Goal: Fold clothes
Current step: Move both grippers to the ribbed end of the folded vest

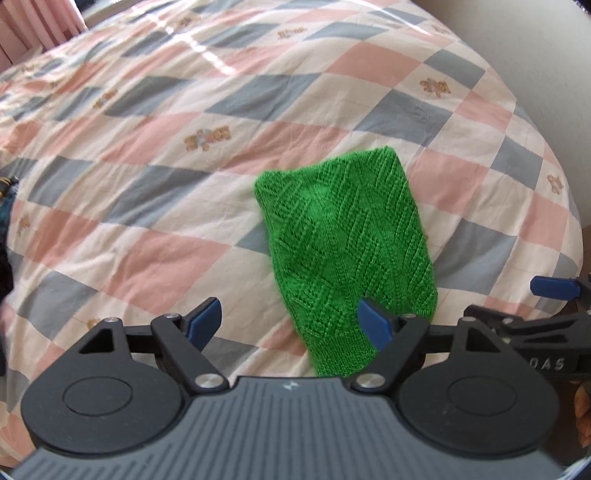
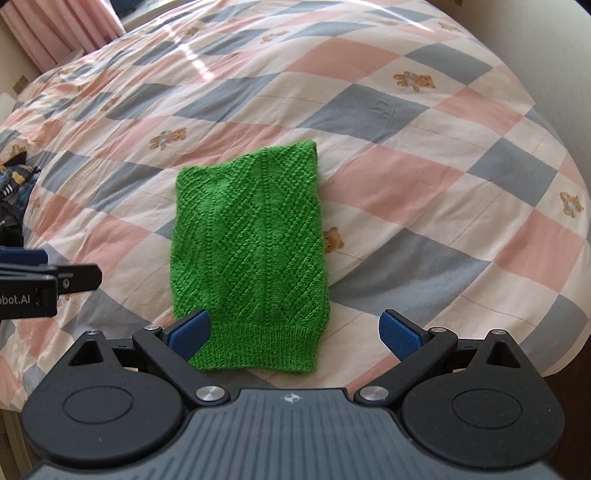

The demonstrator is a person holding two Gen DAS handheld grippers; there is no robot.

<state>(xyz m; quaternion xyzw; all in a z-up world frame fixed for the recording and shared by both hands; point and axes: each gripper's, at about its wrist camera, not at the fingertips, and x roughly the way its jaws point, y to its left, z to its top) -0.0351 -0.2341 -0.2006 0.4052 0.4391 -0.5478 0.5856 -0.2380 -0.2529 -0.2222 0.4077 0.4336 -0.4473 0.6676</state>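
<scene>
A green knitted garment (image 2: 249,254) is being shown folded into a narrow upright rectangle, lying flat on a bed covered by a checked quilt (image 2: 424,155) in pink, grey and white with small bear prints. Its ribbed hem is being presented nearest the cameras, and its far end is stepped, the right part reaching further up the bed than the left.

The right gripper (image 2: 295,332) is being held above the near edge of the bed with its blue pads spread wide; nothing is being gripped. Its left pad is overlapping the hem's lower left corner in the view, though contact cannot be confirmed, and its right pad is standing well clear over bare quilt.

The left gripper (image 1: 293,321) is likewise being held wide apart and empty. The garment is being seen toward its right side, with the right pad in front of the knit near the hem.

Open quilt is being observed on all sides of the garment, most widely beyond it and to the left. A dark pile of clothes (image 2: 14,192) is being noted at the far left edge of the bed, well apart. Pink curtains (image 2: 62,29) are being seen behind the bed's far corner. The bed's right edge is curving away close to a pale wall (image 1: 546,66)
</scene>
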